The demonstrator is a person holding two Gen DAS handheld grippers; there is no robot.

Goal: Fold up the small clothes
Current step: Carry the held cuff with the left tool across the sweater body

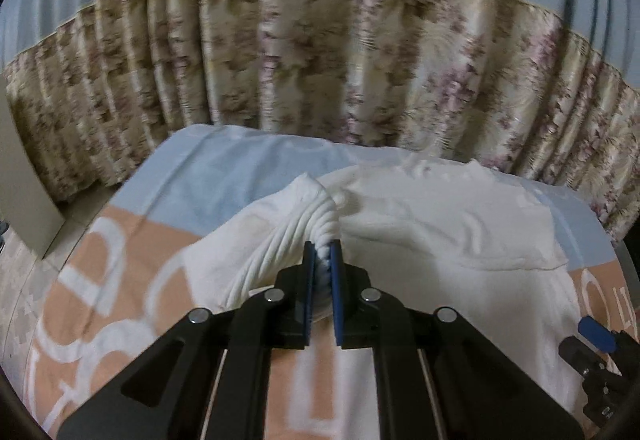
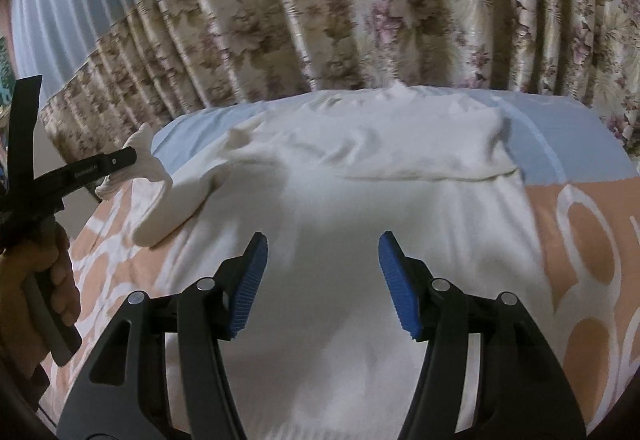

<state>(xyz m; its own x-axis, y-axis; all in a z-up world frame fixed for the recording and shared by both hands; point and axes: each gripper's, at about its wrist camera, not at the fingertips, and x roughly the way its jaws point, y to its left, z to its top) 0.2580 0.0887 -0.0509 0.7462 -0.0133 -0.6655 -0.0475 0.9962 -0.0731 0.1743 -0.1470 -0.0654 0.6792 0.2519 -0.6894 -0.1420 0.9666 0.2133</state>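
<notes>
A white long-sleeved top [image 2: 360, 208] lies spread on a peach and pale blue cloth [image 2: 580, 224]. In the left wrist view the top [image 1: 440, 232] fills the middle and right. My left gripper [image 1: 322, 254] is shut on the ribbed cuff of the top's left sleeve [image 1: 280, 240] and holds it lifted off the cloth. In the right wrist view that gripper [image 2: 120, 160] shows at the far left with the cuff [image 2: 140, 160] bunched in it. My right gripper [image 2: 323, 244] is open and empty, hovering over the top's lower body. Its blue pad [image 1: 596, 332] shows at the left wrist view's right edge.
A floral curtain [image 1: 320, 60] hangs close behind the far edge of the surface. The peach and blue cloth [image 1: 120, 280] with white lettering covers the surface. A beige panel [image 1: 24, 176] stands at the far left. A hand [image 2: 36, 288] grips the left tool's handle.
</notes>
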